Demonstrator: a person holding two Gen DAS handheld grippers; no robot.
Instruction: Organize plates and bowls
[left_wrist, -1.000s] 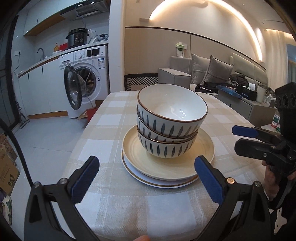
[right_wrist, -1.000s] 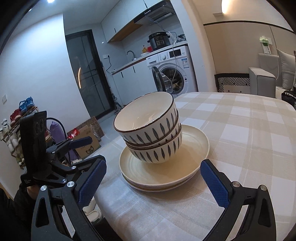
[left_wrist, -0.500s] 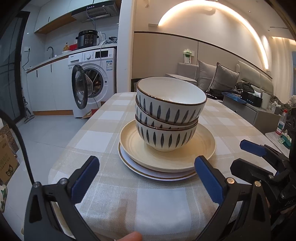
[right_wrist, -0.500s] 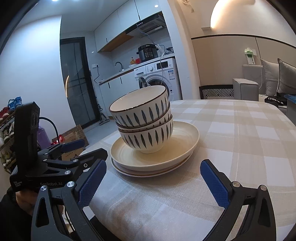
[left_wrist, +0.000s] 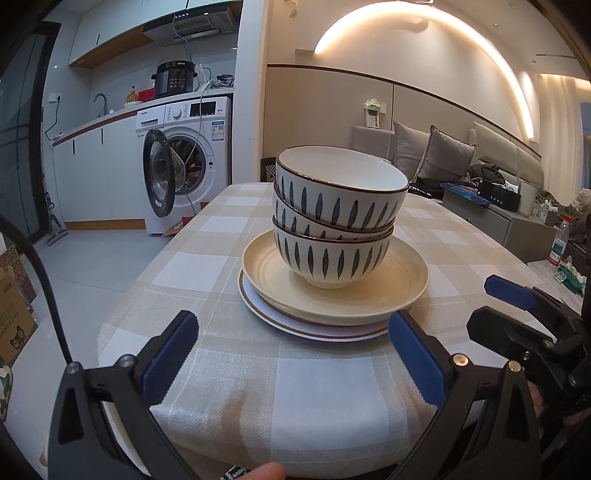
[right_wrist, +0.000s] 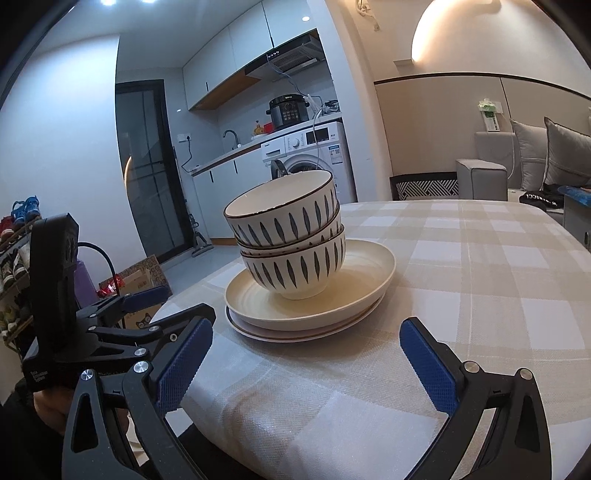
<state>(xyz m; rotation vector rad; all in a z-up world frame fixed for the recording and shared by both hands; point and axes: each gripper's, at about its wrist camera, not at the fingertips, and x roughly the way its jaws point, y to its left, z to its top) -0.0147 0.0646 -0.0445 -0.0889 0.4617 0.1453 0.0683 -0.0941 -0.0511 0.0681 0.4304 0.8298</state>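
Three white bowls (left_wrist: 338, 221) (right_wrist: 288, 236) with dark leaf marks are nested in one stack. They stand on a cream plate (left_wrist: 402, 284) (right_wrist: 373, 269), which lies on a white plate with a brown rim (left_wrist: 266, 314) (right_wrist: 255, 328). My left gripper (left_wrist: 291, 354) is open, low at the table's near edge, short of the plates. My right gripper (right_wrist: 303, 358) is open too, level with the table edge, holding nothing. Each gripper shows in the other's view, the right gripper (left_wrist: 517, 299) and the left gripper (right_wrist: 155, 314).
The table has a beige checked cloth (left_wrist: 229, 254) (right_wrist: 498, 280). A washing machine (left_wrist: 184, 166) with its door open stands behind, left of a wall. A sofa with cushions (left_wrist: 436, 155) is at the back right. Cardboard boxes (right_wrist: 140, 280) sit on the floor.
Both grippers have dropped lower and drawn back toward the table's near edge, so the bowls now appear from the side. The stack has not moved.
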